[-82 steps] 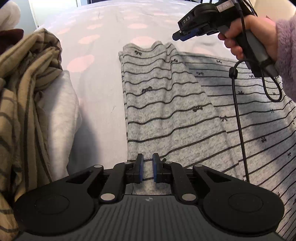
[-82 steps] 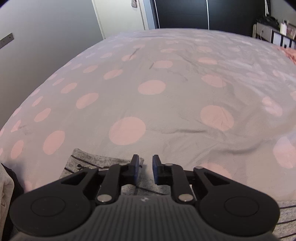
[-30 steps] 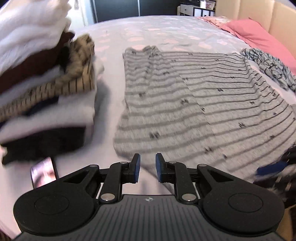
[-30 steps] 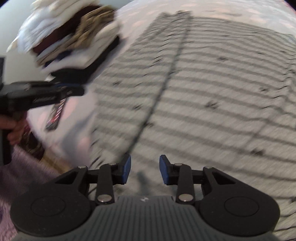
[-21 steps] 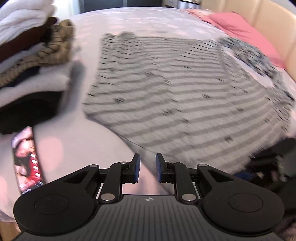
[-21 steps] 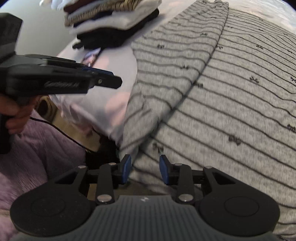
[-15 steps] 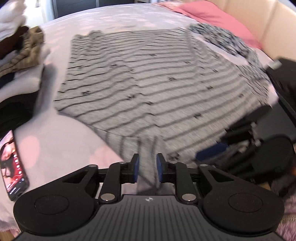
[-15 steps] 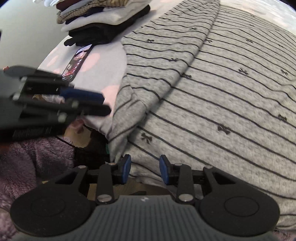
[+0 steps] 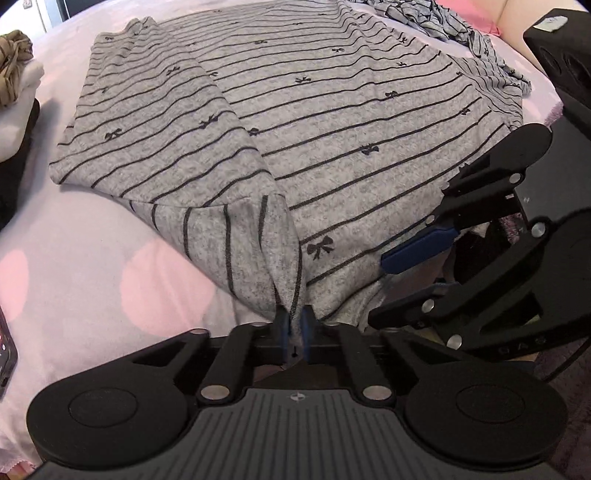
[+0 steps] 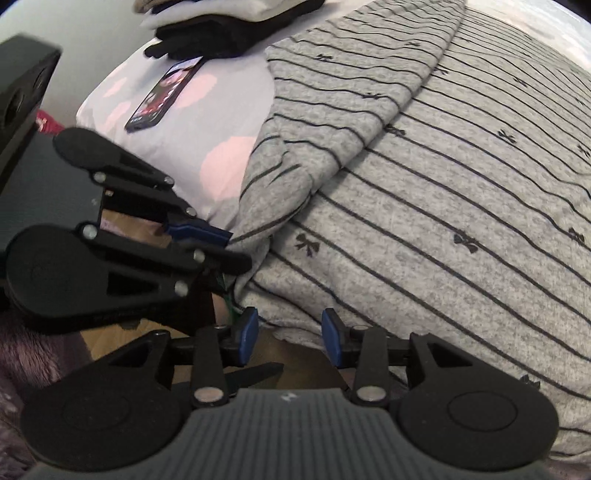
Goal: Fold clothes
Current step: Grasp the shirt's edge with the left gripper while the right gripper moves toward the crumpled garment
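Observation:
A grey garment [image 9: 332, 110] with thin dark stripes and small bows lies spread on the bed, its left part folded over. It also shows in the right wrist view [image 10: 443, 184]. My left gripper [image 9: 293, 325] is shut on the garment's near corner at the bed's edge. My right gripper [image 10: 289, 338] is open, its blue pads on either side of the garment's near hem, just right of the left gripper [image 10: 199, 230]. The right gripper also shows in the left wrist view [image 9: 417, 266].
A stack of folded clothes [image 10: 229, 18] sits at the left of the bed. A phone [image 10: 162, 96] lies on the pink-dotted cover [image 9: 92, 258] near it. A crumpled striped garment [image 9: 443, 18] lies at the far right. Wooden floor [image 10: 122, 347] shows below the bed edge.
Both grippers moved from the far side of the garment to its near edge. My left gripper closed on the near corner. My right gripper came in beside it and stayed open.

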Available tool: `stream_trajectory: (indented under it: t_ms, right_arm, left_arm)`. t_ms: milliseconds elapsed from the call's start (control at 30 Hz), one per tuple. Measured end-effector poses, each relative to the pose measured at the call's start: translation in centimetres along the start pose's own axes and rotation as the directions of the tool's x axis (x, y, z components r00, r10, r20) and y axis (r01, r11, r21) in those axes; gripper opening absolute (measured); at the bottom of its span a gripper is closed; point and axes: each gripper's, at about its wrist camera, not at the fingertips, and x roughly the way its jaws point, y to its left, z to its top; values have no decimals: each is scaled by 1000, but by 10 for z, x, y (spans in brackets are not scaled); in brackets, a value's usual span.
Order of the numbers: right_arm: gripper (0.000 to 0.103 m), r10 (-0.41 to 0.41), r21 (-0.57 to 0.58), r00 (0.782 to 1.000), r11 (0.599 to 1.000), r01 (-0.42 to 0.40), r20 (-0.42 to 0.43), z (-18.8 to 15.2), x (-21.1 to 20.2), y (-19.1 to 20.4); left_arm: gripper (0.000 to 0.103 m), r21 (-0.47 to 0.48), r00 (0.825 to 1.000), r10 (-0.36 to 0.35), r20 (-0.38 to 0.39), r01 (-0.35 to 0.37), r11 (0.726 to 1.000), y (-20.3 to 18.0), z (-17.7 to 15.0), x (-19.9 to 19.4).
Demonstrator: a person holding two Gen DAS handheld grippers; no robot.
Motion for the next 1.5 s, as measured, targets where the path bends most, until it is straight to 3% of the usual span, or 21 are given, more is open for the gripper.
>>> stream_trajectory:
  t_ms: [267, 467, 567, 800, 967, 1100, 1200, 1267, 1400, 1500]
  right_arm:
    - [39, 75, -139, 997, 988, -70, 27, 4, 6, 21]
    - [38, 131, -222, 989, 965, -142, -61, 1, 34, 38]
    - [38, 89, -221, 990, 969, -111, -109, -3, 36, 36]
    - [49, -15, -54, 996, 998, 10, -88, -2, 9, -5]
    - [51, -20, 83, 999, 996, 23, -36, -2, -17, -37]
    - [51, -99, 149, 994, 985, 91, 45, -2, -46, -64]
    - [51, -185, 250, 977, 956, 154, 104, -11, -71, -94]
    - [51, -259, 349, 958, 915, 202, 125, -17, -87, -121]
    - [51, -379, 559, 917, 790, 250, 125, -35, -126, -188]
    - [51, -499, 639, 861, 695, 330, 98, -59, -163, -235]
  left_arm:
    - [2, -41, 998, 43, -41, -45, 998, -2, -7, -13]
    - [0, -33, 992, -25, -122, 21, 999, -5, -15, -6]
    - [0, -46, 994, -45, -101, 41, 998, -2, -14, -11]
    - [0, -116, 995, -94, 35, 98, 988, 14, 6, -36]
    - [0, -145, 993, -62, 98, 76, 986, 21, 36, -37]
    - [0, -205, 993, -8, 122, 33, 978, 33, 59, -29]
    - [1, -243, 990, 18, 140, 17, 970, 39, 77, -22]
    - [1, -264, 988, 29, 152, 12, 965, 42, 90, -18]
    - [3, -284, 984, 31, 174, 20, 959, 46, 115, -9]
    - [14, -293, 985, 33, 167, 18, 956, 47, 128, 0]
